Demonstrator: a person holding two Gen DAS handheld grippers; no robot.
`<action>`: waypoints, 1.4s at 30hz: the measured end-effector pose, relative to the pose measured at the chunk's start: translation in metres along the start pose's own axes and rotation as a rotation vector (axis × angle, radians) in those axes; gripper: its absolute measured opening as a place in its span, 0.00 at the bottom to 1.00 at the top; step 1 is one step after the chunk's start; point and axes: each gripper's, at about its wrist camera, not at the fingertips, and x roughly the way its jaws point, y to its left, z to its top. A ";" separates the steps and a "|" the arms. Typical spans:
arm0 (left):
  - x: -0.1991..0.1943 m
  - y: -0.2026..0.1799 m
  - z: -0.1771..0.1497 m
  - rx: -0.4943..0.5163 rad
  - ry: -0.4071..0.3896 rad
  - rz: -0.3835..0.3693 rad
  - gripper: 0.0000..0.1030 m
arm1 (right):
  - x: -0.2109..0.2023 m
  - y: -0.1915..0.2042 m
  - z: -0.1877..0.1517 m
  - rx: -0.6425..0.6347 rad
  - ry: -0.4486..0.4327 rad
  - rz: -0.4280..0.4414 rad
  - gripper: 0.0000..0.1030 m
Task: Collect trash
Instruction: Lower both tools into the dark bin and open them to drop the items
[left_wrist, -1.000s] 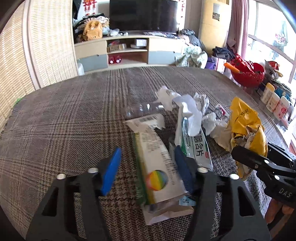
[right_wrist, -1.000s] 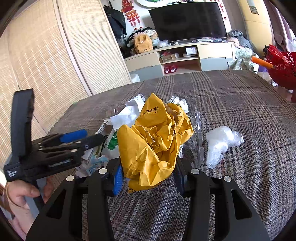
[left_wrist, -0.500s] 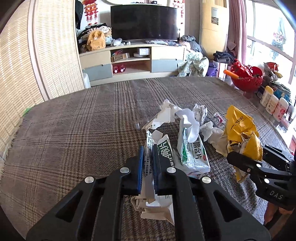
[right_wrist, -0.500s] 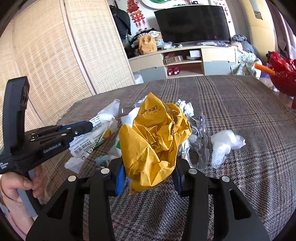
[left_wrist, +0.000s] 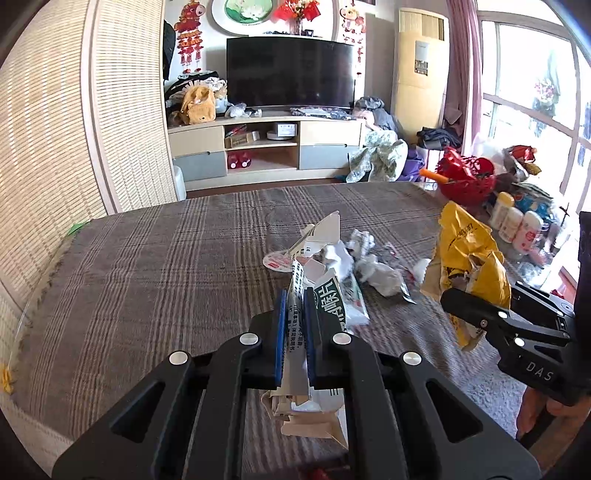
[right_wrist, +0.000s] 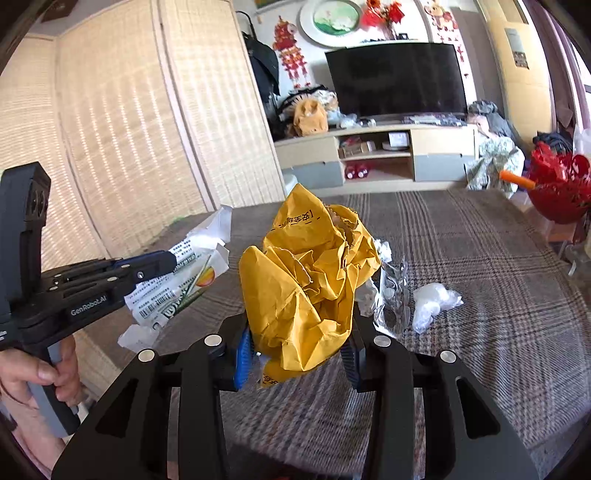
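- Flattened paper packet (left_wrist: 295, 332): centre-low in the left wrist view, clamped in the left gripper (left_wrist: 294, 341), clear of the bench (left_wrist: 147, 266).
- Crumpled yellow bag (right_wrist: 310, 291): mid-frame in the right wrist view, squeezed between the right gripper (right_wrist: 297, 356) jaws, which have just been closing.
- Remaining scraps (left_wrist: 369, 266): centre-right, on the bench.
- Step: carry-off; the next move calls for a bin, none visible.

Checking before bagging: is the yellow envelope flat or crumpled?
Crumpled. The yellow envelope is a creased, bunched wad clamped between the right tongs, off the tablecloth.
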 end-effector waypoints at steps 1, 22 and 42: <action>-0.008 -0.003 -0.006 0.000 0.002 -0.001 0.08 | -0.008 0.002 -0.004 -0.004 -0.002 0.000 0.39; -0.071 -0.048 -0.156 -0.038 0.102 -0.047 0.08 | -0.059 0.025 -0.131 -0.031 0.176 0.001 0.39; 0.016 -0.052 -0.240 -0.106 0.310 -0.117 0.08 | 0.014 -0.008 -0.212 0.117 0.432 0.028 0.39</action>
